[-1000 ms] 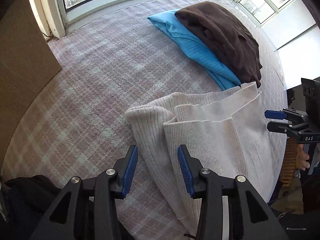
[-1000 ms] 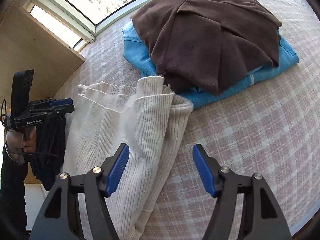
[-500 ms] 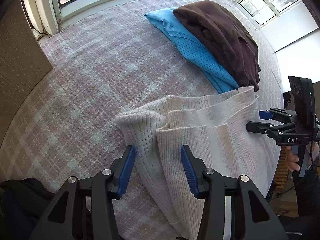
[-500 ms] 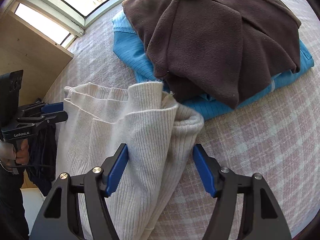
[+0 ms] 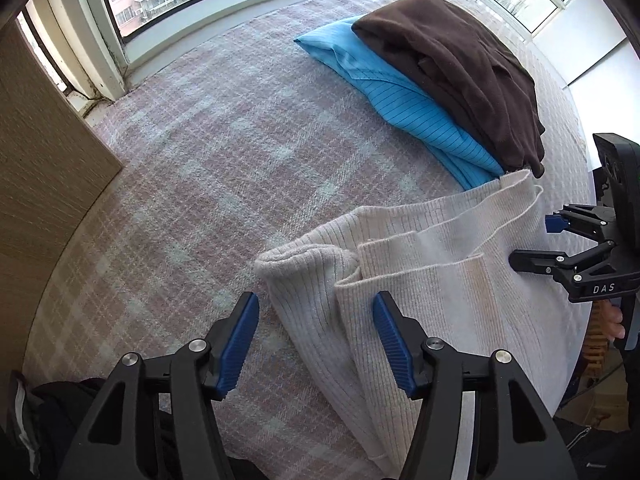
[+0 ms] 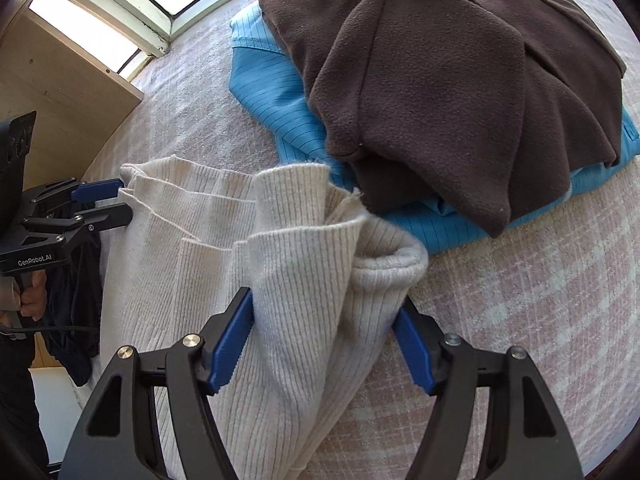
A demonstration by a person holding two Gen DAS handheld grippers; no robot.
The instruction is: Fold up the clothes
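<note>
Left wrist view: left gripper [image 5: 316, 344] jaws parted, just widened; cream sweater [image 5: 440, 280] fold lies between pads, not pinched. Sweater spread on checked blanket [image 5: 192, 184], touching blue garment [image 5: 404, 92] under brown garment [image 5: 460, 64].

Right wrist view: right gripper [image 6: 324, 344] jaws wide, just widened further, straddling bunched sweater edge [image 6: 320, 280]; no squeeze seen. Step judged: regrasp for next fold. Next move requires closing both on fabric.

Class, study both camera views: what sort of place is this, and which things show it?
Probably a bedroom at home: a plaid bedspread, curved bay windows facing apartment blocks, and a folded brown garment stacked on a blue one.
</note>
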